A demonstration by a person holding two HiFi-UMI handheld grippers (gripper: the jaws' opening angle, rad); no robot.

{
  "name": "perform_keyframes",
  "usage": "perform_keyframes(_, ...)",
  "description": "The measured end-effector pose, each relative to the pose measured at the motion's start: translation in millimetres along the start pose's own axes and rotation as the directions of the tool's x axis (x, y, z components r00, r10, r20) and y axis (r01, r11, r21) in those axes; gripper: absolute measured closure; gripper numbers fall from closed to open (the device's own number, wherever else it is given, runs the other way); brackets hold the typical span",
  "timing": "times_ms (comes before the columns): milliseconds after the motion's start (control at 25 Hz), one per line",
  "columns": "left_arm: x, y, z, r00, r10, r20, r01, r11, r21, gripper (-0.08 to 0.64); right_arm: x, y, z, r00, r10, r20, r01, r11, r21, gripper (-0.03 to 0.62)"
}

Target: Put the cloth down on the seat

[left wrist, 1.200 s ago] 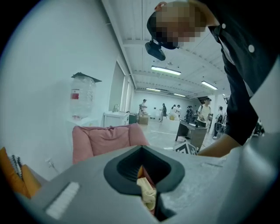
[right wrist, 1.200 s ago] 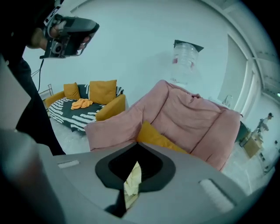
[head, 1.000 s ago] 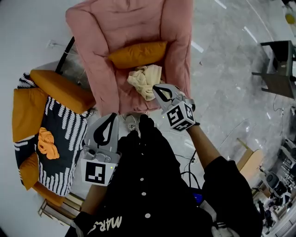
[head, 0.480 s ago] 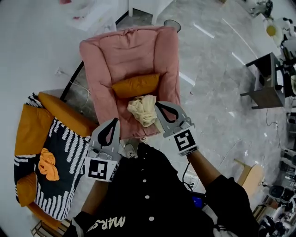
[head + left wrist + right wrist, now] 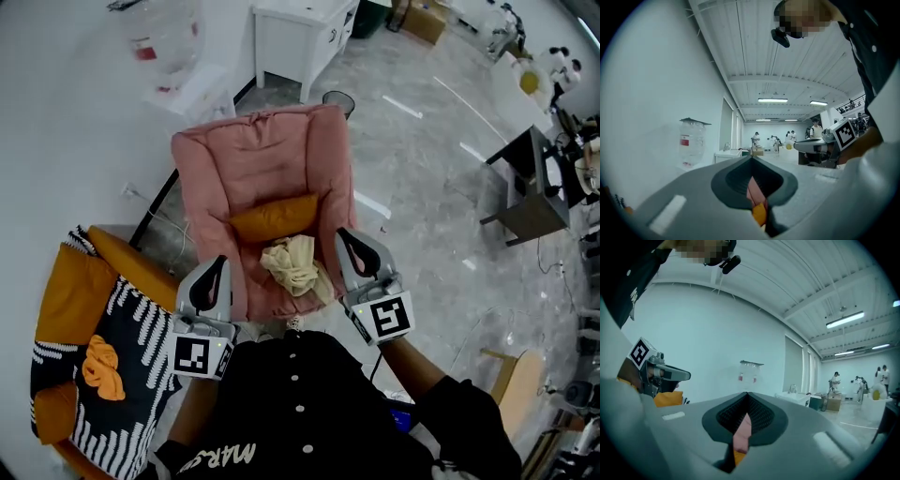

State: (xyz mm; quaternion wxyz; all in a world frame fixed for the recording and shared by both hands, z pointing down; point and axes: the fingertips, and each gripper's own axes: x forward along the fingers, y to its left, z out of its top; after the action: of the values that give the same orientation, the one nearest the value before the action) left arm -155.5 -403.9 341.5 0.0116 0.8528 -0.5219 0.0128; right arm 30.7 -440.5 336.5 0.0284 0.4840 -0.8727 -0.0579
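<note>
A crumpled cream cloth (image 5: 294, 265) lies on the seat of a pink armchair (image 5: 253, 159), just in front of an orange cushion (image 5: 274, 217). Nothing holds it. My left gripper (image 5: 221, 261) hovers over the chair's left arm, its tips together and empty. My right gripper (image 5: 341, 232) hangs to the right of the cloth, apart from it, also shut and empty. In both gripper views the jaws point out level across the room. A sliver of pink chair (image 5: 753, 191) and orange cushion (image 5: 738, 456) shows through each jaw gap.
A black-and-white striped seat with orange cushions (image 5: 131, 328) stands at the left. Behind the armchair are a white cabinet (image 5: 300, 33) and a small bin (image 5: 336, 100). A dark table (image 5: 530, 178) stands at the right. People are far off across the hall.
Both grippers have lifted and drawn back from the cloth, which stays on the seat. The head view has risen and takes in more of the room beyond the armchair.
</note>
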Motion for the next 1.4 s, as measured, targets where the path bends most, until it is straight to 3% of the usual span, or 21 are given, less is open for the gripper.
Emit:
perform_keyframes(760,-17.5,17.1,8.5,0.998,0.065,0.026,-0.067,0.996,0.054,0.56,-46.4,-34.6,-0.6,0.992,-0.124,0.009,0.124,0.992,0.029,0.565)
perform_keyframes(1080,-10.2,5.8,13.0,0.999,0.03,0.039,-0.032,0.998,0.059,0.56,-52.2,-38.5,-4.7,0.992,-0.122,-0.007,0.122,0.991,0.051,0.566)
perform_keyframes(1400,-13.7,6.8,15.2,0.999,0.039,0.034,-0.041,0.997,0.065,0.56,-48.6,-35.0,-0.5,0.995,-0.099,0.011,0.098,0.994,0.053,0.566)
